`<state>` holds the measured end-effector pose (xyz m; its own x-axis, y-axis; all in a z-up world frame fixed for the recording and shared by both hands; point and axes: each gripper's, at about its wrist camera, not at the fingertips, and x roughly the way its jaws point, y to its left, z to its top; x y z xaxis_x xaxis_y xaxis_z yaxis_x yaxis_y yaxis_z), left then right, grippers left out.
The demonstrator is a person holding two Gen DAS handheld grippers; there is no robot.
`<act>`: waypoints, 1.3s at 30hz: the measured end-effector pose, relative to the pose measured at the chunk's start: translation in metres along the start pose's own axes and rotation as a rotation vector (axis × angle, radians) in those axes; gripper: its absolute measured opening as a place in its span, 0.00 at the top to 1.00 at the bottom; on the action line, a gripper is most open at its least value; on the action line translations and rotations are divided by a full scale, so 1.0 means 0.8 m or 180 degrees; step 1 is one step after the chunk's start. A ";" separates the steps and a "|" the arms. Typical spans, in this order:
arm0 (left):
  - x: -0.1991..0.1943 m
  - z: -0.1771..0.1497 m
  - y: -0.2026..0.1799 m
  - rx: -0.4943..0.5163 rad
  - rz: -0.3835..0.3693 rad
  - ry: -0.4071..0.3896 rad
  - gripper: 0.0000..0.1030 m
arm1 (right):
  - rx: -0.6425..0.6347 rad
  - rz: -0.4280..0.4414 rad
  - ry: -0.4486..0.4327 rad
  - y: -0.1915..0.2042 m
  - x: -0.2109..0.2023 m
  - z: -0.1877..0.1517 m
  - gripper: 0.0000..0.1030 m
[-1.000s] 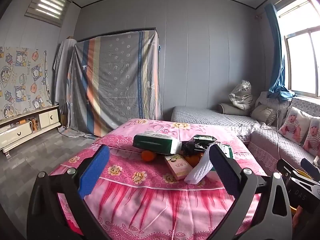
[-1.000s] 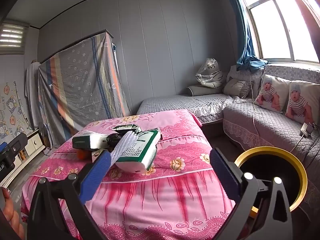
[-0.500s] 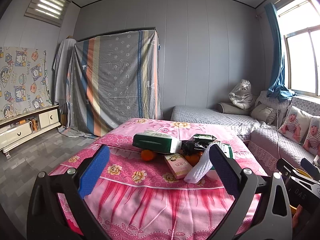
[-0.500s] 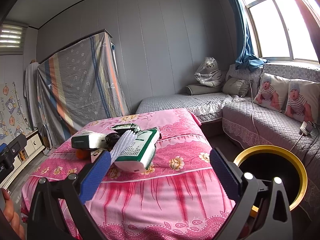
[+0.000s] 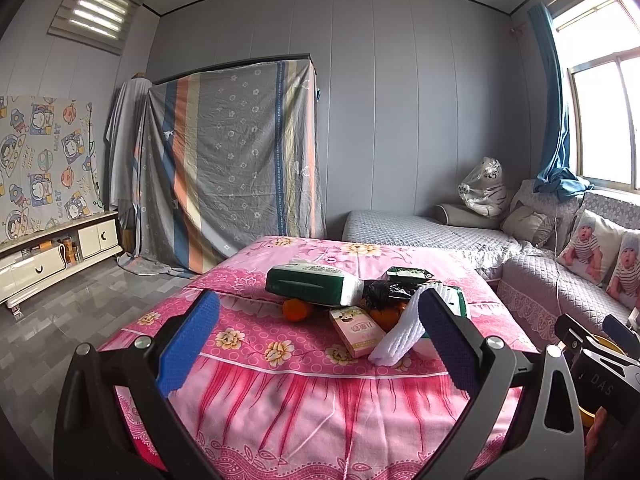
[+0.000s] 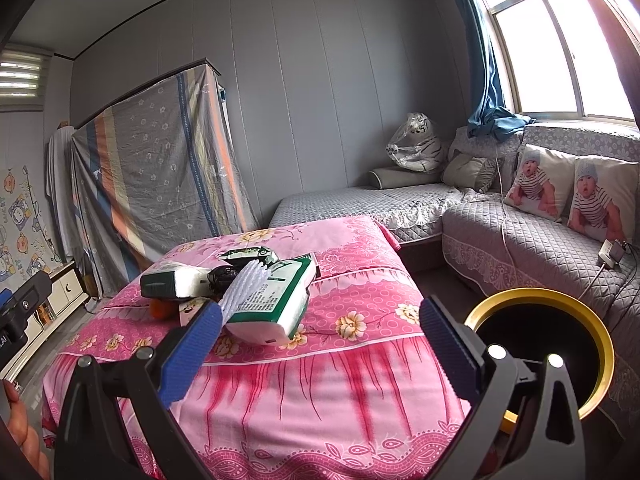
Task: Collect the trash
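Left claw [image 5: 316, 344]: released, its blue ribbed pads spread wide and empty, short of the table's near edge.
Right claw [image 6: 320, 348]: likewise released and empty; on its body, seen from the left wrist, the letters "DAS" can be read.
Bin [image 6: 600, 344]: round, black inside with a yellow rim, on the floor just right of the table.
Table [image 5: 320, 400]: draped in a pink cloth printed with flowers; the trash lies heaped toward its far right part.
White foam net [image 5: 396, 340]: nearest piece of the heap, leaning on a green-and-white tissue pack [image 6: 276, 304] whose print is too small to read.
Pink carton [image 5: 356, 330]: small, flat, just left of the net.
Oranges [image 5: 297, 309]: behind the carton, under a second tissue pack [image 5: 316, 286].
Black bag [image 5: 384, 290]: crumpled, mid-heap.
Sofa [image 6: 540, 248]: grey, quilted, beyond the table.
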<state>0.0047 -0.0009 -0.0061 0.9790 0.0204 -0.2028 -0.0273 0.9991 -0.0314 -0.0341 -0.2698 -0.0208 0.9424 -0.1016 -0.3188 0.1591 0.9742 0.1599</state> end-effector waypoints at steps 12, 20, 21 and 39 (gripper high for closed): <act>-0.002 0.002 0.000 0.0004 -0.0001 -0.0002 0.08 | 0.0002 -0.0005 0.0006 0.000 0.003 0.000 0.07; -0.002 0.003 -0.001 0.0005 -0.0008 -0.0002 0.08 | 0.0010 -0.0011 0.0004 0.000 0.004 -0.001 0.07; -0.003 0.004 -0.001 0.0009 -0.0013 -0.0003 0.08 | 0.0006 -0.0012 0.0002 0.000 0.004 -0.001 0.07; -0.009 0.008 0.001 0.0009 -0.0089 -0.0022 0.08 | 0.0026 -0.0046 -0.0011 -0.004 0.007 0.001 0.07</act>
<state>-0.0010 0.0003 0.0017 0.9807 -0.0075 -0.1952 0.0008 0.9994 -0.0342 -0.0291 -0.2737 -0.0227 0.9410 -0.1165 -0.3178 0.1752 0.9710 0.1629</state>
